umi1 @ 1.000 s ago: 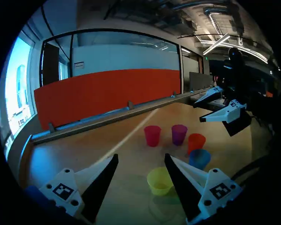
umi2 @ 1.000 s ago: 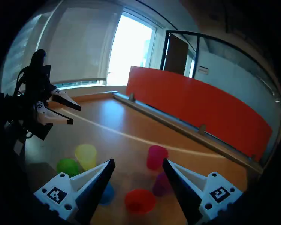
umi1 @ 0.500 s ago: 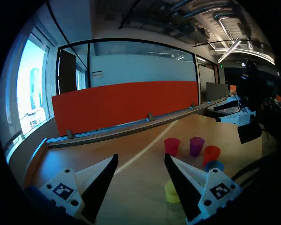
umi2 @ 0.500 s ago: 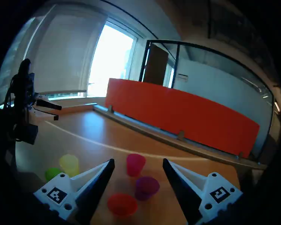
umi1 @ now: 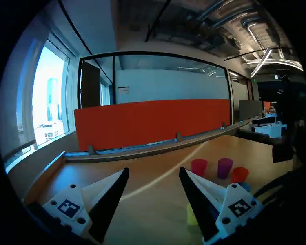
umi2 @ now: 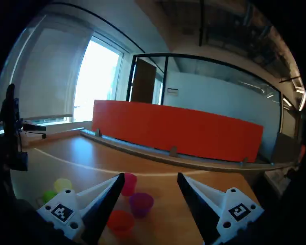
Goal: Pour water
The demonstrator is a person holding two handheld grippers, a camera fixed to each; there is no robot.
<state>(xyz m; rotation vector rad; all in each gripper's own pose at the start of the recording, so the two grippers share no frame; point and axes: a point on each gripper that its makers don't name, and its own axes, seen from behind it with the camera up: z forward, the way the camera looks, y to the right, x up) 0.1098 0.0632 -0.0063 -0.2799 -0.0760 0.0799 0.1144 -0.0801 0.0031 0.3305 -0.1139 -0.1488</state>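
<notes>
Orange partition edges a wooden desk, bright window beside a glass wall

Left and right gripper views: low over wooden table, facing orange partition from opposite flanks, sharing the coloured cups.

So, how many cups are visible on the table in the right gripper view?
5: yellow cup and green cup at far left; pink cup, purple cup and orange cup lower centre. The fingers may hide others.

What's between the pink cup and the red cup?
The purple cup stands between the pink cup and the red cup, in the left gripper view.
</notes>
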